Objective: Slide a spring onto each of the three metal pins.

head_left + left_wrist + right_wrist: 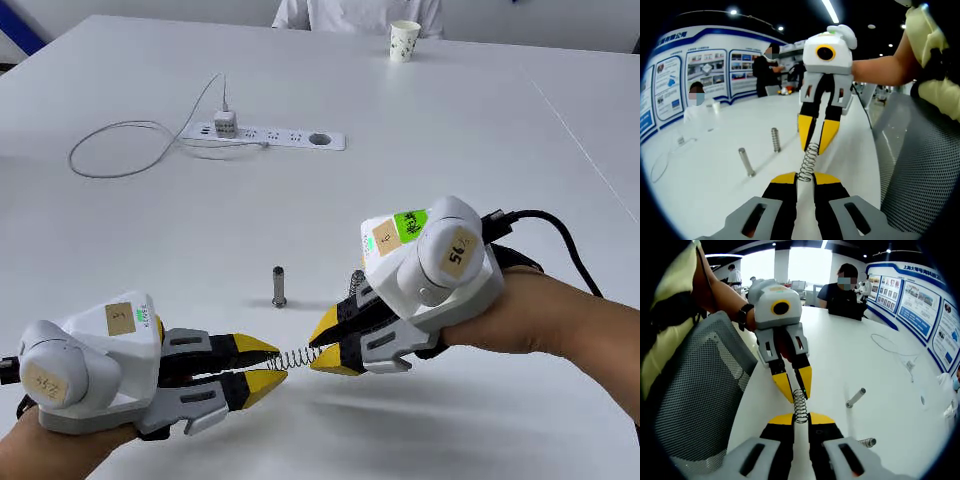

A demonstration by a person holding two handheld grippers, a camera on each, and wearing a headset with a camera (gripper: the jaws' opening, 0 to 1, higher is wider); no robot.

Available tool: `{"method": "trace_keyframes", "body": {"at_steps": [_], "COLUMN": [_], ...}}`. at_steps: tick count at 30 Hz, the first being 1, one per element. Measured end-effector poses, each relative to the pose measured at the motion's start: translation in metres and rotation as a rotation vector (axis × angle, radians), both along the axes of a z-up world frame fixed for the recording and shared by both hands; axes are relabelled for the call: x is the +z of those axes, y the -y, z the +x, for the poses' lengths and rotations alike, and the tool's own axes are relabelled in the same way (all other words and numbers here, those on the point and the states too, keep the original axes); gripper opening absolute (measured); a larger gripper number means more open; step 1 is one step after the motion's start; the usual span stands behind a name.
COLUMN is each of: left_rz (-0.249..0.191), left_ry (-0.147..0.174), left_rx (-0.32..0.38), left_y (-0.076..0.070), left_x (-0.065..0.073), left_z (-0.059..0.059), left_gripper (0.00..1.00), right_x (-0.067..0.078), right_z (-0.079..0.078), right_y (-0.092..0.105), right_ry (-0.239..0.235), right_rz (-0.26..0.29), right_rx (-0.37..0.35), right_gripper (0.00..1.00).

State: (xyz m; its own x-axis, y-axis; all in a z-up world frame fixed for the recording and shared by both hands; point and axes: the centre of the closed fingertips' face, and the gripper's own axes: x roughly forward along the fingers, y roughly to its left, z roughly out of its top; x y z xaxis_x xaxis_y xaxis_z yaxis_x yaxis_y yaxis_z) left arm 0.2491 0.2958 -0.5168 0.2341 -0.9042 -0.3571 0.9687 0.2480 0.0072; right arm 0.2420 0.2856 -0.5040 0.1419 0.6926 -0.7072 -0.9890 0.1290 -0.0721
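– Steel wire wound into a slim, open coil: that is the spring [298, 356]. It hangs stretched between the two tools, just above the table [450, 130], which is smooth and matt white.

– Who has which end?

– The left gripper [280, 362] has one end, with its black, yellow-tipped jaws drawn together on the last turns. The right gripper [316, 354] pinches the other end the same way. Each gripper view shows its own wedge-shaped tips closed on the wire, with the other tool facing it tip to tip.

– And the hands?

– The left hand sits low at the near corner and its tool lies almost level. The right forearm comes in from the side, and its rounded white plastic housing is tipped forward so the jaws slope down to meet the coil.

– The pins?

– The bare pin [279, 286] is a plain grey metal cylinder on a wider foot. It stands upright behind the spring, apart from both tools. The second pin [356, 283] stands just beside the right gripper and is partly hidden by it, with a coil around its shaft.

– Anything further back?

– A white power strip [265, 135] with a looping cable [120, 140], and a paper cup [403, 41] near the far edge.
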Motion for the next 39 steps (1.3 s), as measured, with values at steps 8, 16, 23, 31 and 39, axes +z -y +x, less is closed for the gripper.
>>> {"method": "trace_keyframes", "body": {"at_steps": [8, 16, 23, 31, 39], "left_rz": [0.004, 0.007, 0.005, 0.005, 0.002], "left_ry": [0.0, 0.004, 0.007, 0.011, 0.016], "left_rx": [-0.002, -0.002, -0.004, -0.006, -0.005], "left_y": [0.0, 0.001, 0.001, 0.003, 0.003], "left_x": [0.0, 0.001, 0.001, 0.002, 0.003], "left_z": [0.0, 0.0, -0.001, -0.002, -0.002], "left_gripper": [0.12, 0.11, 0.11, 0.11, 0.11], "right_x": [0.008, 0.019, 0.023, 0.027, 0.032], "right_z": [0.0, -0.002, -0.003, -0.004, -0.003], "right_y": [-0.005, -0.013, -0.017, -0.022, -0.029], "right_ry": [0.014, 0.035, 0.05, 0.064, 0.07], "right_rz": [0.002, 0.009, 0.005, 0.005, 0.04], "right_rx": [0.012, 0.029, 0.041, 0.051, 0.042], "right_gripper": [0.11, 0.11, 0.11, 0.11, 0.11]}}
